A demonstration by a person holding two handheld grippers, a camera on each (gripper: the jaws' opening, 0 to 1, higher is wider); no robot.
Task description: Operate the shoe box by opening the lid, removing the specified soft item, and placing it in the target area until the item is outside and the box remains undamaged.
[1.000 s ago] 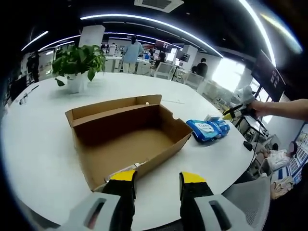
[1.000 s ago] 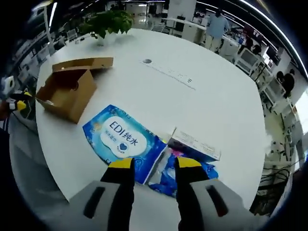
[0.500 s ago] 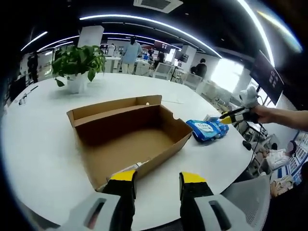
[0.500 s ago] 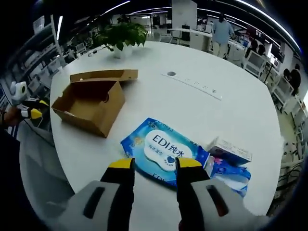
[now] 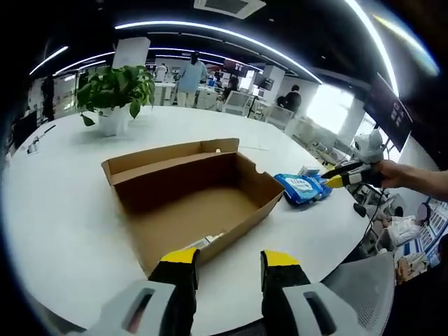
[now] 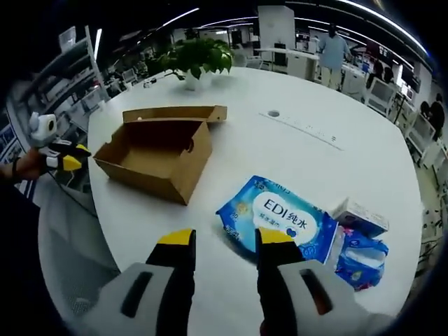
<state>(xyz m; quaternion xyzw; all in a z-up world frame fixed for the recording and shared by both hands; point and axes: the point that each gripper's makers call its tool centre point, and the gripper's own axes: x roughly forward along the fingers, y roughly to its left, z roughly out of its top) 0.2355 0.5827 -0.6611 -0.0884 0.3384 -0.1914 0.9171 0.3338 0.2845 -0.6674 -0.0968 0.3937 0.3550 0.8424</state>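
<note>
In the left gripper view, the open shoe box (image 5: pixel 189 203) sits at frame centre on the white counter (image 5: pixel 56 210), its lid folded back. The left claw (image 5: pixel 229 260) hovers at bottom centre, jaws parted and holding nothing. The blue wipes pack (image 5: pixel 299 189) lies right of the box on the counter, near the right claw (image 5: pixel 334 178). In the right gripper view, the right claw (image 6: pixel 221 239) stands apart and empty at bottom centre, just short of the wipes pack (image 6: pixel 276 217). A potted plant (image 6: pixel 199 59) stands at upper centre.
</note>
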